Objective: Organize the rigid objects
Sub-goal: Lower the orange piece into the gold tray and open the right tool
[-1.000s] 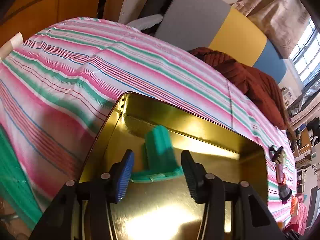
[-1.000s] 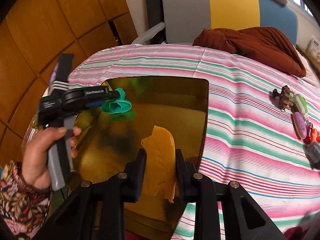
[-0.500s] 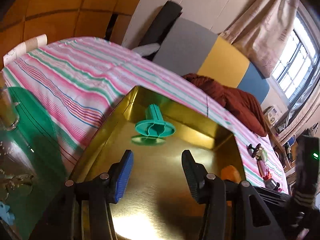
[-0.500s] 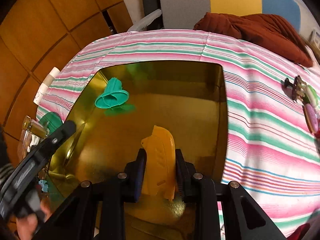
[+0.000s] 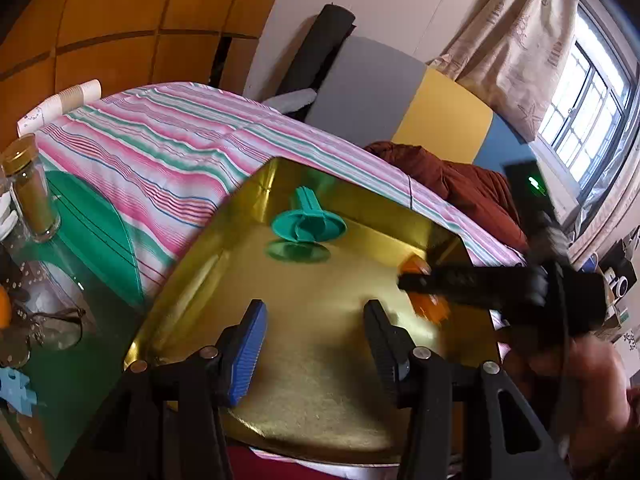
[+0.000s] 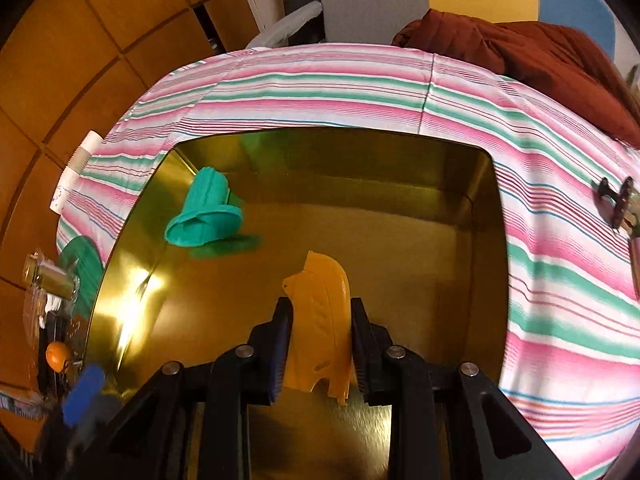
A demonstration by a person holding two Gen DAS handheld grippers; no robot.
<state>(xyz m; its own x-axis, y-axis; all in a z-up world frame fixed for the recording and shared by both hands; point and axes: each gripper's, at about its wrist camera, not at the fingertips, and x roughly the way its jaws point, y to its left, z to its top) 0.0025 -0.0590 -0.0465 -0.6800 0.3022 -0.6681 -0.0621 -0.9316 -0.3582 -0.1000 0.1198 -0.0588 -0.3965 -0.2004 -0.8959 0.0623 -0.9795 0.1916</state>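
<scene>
Right tongs (image 6: pixel 318 344) clamped on an orange plastic piece (image 6: pixel 320 320), held just over the gold tray (image 6: pixel 400 240) for sorting; left tongs (image 5: pixel 312 344) hang apart and empty, a green plastic piece (image 5: pixel 307 226) lying in the tray's far corner

Tray (image 6: pixel 476 216) on striped cloth (image 6: pixel 320 88). Inside, flanged plastic piece (image 6: pixel 206 216) at far left, tipped on its side; flat plastic piece (image 6: pixel 320 320) near the front edge, between right gripper (image 6: pixel 320 344) fingers. Jar (image 5: pixel 32 192) left of tray; small toys (image 6: pixel 618 204) on cloth, far right.
</scene>
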